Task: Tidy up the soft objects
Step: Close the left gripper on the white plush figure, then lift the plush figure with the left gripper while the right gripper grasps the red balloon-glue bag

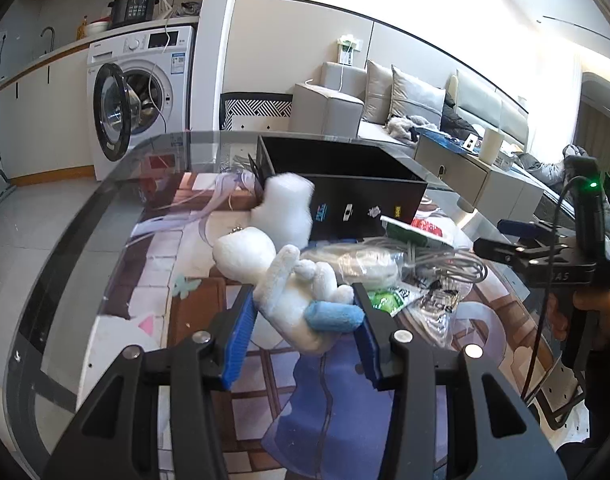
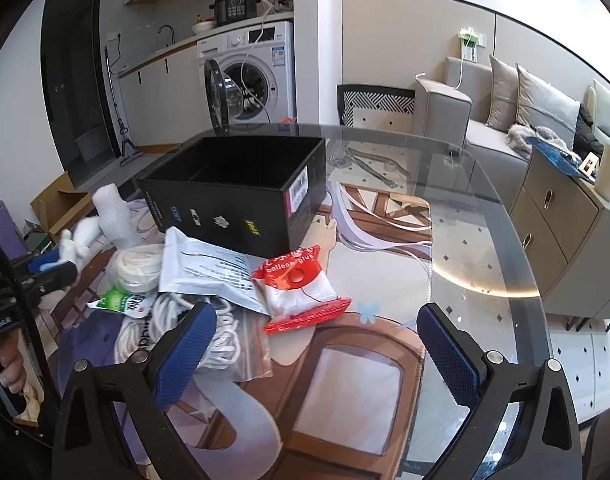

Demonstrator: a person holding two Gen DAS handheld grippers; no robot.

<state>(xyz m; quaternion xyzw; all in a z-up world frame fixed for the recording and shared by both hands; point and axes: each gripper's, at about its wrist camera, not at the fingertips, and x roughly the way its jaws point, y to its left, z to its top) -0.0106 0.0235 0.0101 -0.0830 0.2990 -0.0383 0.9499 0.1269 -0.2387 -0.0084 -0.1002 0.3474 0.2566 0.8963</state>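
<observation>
While clamped, plush toy (image 1: 301, 300) fills left gripper (image 1: 305, 328).

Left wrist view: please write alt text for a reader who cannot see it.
The left claw grips a white plush toy with a blue part, above a glass table. Behind it stand white foam and an open black box; bagged items lie to the right.

Bright daylight from right, blown out; glare streak on glass table (image 2: 501, 292); fisheye-bent, dark edges.
</observation>
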